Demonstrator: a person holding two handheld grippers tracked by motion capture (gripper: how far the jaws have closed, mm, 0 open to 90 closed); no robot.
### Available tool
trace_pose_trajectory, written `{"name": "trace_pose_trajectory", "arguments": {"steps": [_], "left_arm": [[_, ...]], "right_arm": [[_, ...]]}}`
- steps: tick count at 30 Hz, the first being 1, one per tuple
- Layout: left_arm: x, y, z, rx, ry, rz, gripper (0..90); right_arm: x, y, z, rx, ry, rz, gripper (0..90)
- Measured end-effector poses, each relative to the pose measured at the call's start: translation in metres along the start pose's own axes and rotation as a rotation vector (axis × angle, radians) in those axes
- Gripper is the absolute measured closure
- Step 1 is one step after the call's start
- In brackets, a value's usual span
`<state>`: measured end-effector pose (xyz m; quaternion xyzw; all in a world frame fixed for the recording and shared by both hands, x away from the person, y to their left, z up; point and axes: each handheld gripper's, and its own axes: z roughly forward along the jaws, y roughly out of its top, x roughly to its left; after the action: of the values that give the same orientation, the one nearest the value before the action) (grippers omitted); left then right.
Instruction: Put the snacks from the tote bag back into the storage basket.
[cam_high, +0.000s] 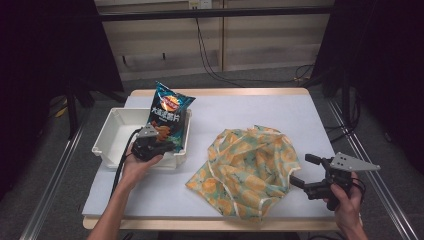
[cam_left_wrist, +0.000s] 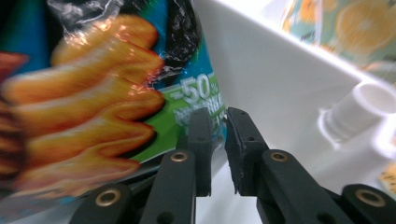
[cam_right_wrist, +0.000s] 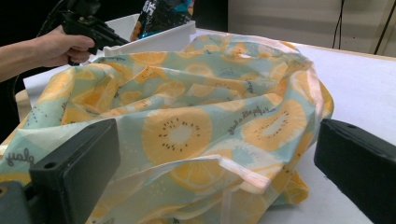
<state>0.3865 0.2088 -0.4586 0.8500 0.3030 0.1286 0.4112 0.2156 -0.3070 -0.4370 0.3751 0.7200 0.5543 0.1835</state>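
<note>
A dark blue chip bag (cam_high: 167, 112) stands tilted at the near right corner of a white bin (cam_high: 112, 135). My left gripper (cam_high: 161, 143) is shut on the bag's lower edge. In the left gripper view the jaws (cam_left_wrist: 218, 119) stand almost together, pinching the bag (cam_left_wrist: 93, 107) against the bin's inner wall (cam_left_wrist: 280, 70). A crumpled cloth bag with an orange fruit print (cam_high: 250, 167) lies in the middle of the table. My right gripper (cam_high: 300, 169) stands open just right of it, jaws wide and empty. In the right gripper view the cloth (cam_right_wrist: 196, 93) lies just ahead of the jaws.
The table (cam_high: 240, 107) has a pale sheet over it, bare at the back and right of the cloth. Black cables (cam_high: 210, 55) run over the floor behind the table. Metal rails (cam_high: 55, 170) flank both sides. In the right gripper view the left hand and its gripper (cam_right_wrist: 93, 28) sit by the bin.
</note>
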Motion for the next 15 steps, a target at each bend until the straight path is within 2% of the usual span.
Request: {"name": "trace_pose_trajectory", "arguments": {"steps": [2,4,6,10,15], "left_arm": [[0.001,0.000,0.003,0.011,-0.002,0.001,78.6],[0.002,0.002,0.008,0.009,0.001,-0.021,78.4],[0.002,0.004,0.012,0.015,0.009,-0.005,77.7],[0.006,0.006,0.016,0.021,0.013,-0.009,77.7],[0.016,0.012,0.022,0.035,-0.002,-0.039,77.6]], "right_arm": [[0.000,0.000,0.000,-0.001,0.002,-0.001,0.0],[0.000,0.001,0.000,-0.001,0.001,0.001,0.0],[-0.001,0.001,-0.001,-0.005,-0.002,0.004,0.0],[-0.002,0.001,-0.001,-0.004,-0.004,0.003,0.0],[-0.002,0.001,0.000,-0.004,-0.010,0.008,0.0]]}}
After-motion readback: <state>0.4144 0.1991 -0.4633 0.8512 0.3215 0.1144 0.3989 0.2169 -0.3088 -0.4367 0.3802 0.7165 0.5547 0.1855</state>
